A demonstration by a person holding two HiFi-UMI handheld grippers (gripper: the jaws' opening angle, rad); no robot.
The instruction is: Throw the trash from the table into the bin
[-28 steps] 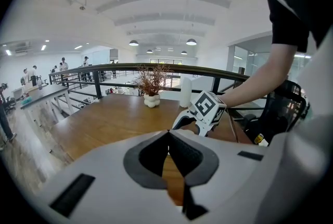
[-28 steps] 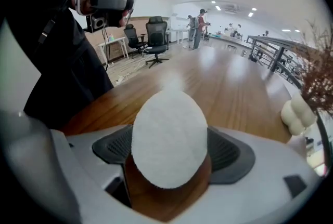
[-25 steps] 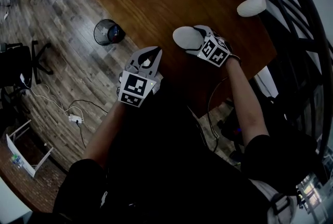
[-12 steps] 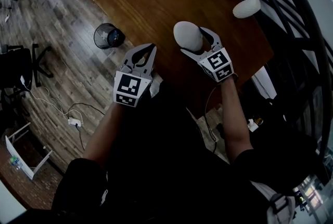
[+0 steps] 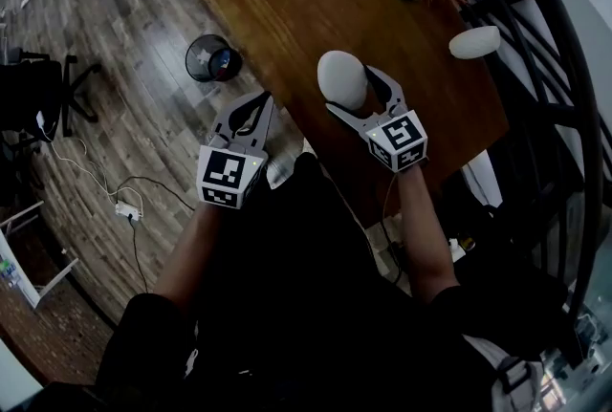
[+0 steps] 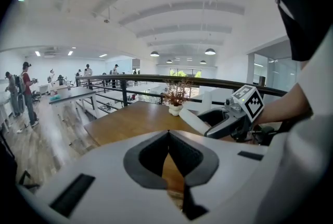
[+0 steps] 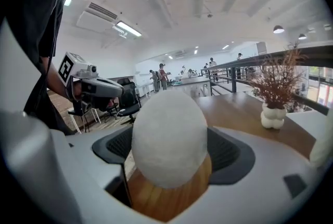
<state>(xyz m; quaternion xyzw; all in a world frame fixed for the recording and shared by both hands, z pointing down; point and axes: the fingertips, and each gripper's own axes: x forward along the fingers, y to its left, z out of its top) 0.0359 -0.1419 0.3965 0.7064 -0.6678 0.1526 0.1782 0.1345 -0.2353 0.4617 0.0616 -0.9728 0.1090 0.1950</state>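
One white oval lump (image 5: pixel 340 75) in right claw (image 5: pixel 354 90), lengthwise along it

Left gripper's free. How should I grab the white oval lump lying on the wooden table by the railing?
Take the white oval lump across its narrow middle, coming straight down from above. It lies flat on its long side near the wooden table's edge, so a sideways push might roll it off. The left gripper is shut; open it first.
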